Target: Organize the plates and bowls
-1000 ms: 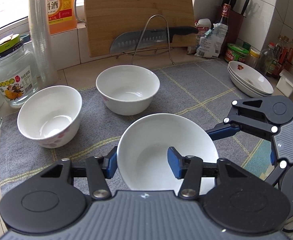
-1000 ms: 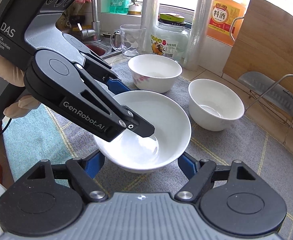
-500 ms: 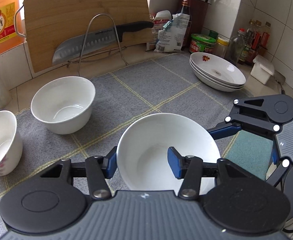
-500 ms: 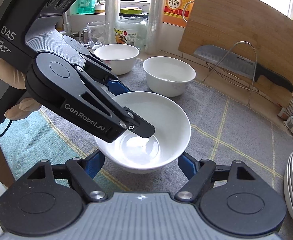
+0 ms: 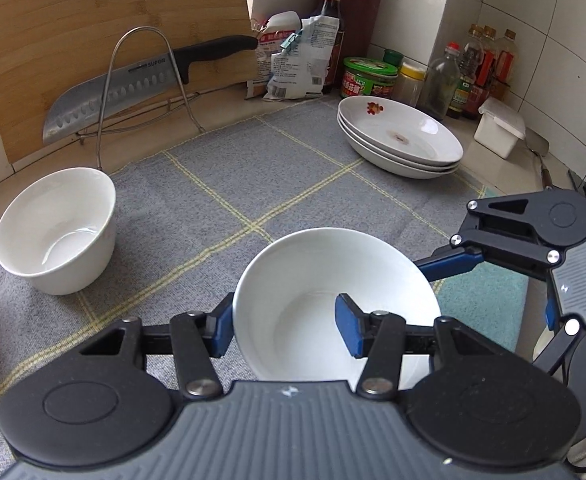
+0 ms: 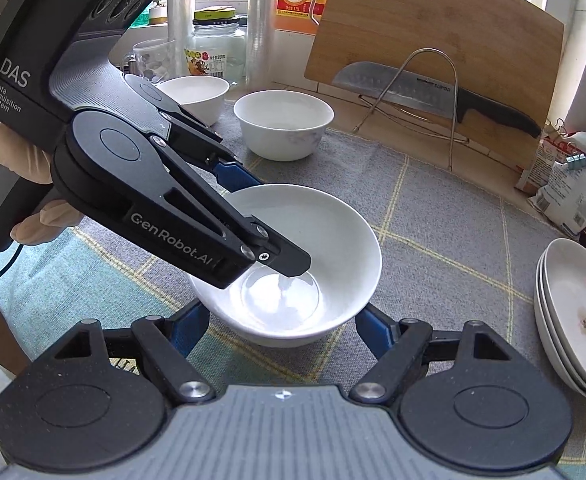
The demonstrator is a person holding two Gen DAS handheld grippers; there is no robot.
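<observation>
My left gripper (image 5: pixel 285 330) is shut on the rim of a wide white bowl (image 5: pixel 329 280), one finger inside and one outside, holding it above the grey mat (image 5: pixel 229 184). The same bowl shows in the right wrist view (image 6: pixel 313 248). My right gripper (image 6: pixel 281 326) is wide open with its fingers on either side of the bowl's base, and I cannot tell if they touch it. Two deeper white bowls (image 6: pixel 283 124) (image 6: pixel 193 96) stand at the back left. A stack of three shallow plates (image 5: pixel 401 138) sits at the right.
A cleaver (image 5: pixel 133 84) rests on a wire rack against a wooden cutting board (image 5: pixel 105 20). Bottles, jars and bags (image 5: pixel 369 76) line the back right corner. A glass jar and mug (image 6: pixel 213 52) stand at the back left. A teal cloth (image 5: pixel 481 300) lies under the mat's right edge.
Both grippers and the held bowl have moved right along the counter, away from the two deep bowls and nearer the stack of plates. The grip has not changed.
</observation>
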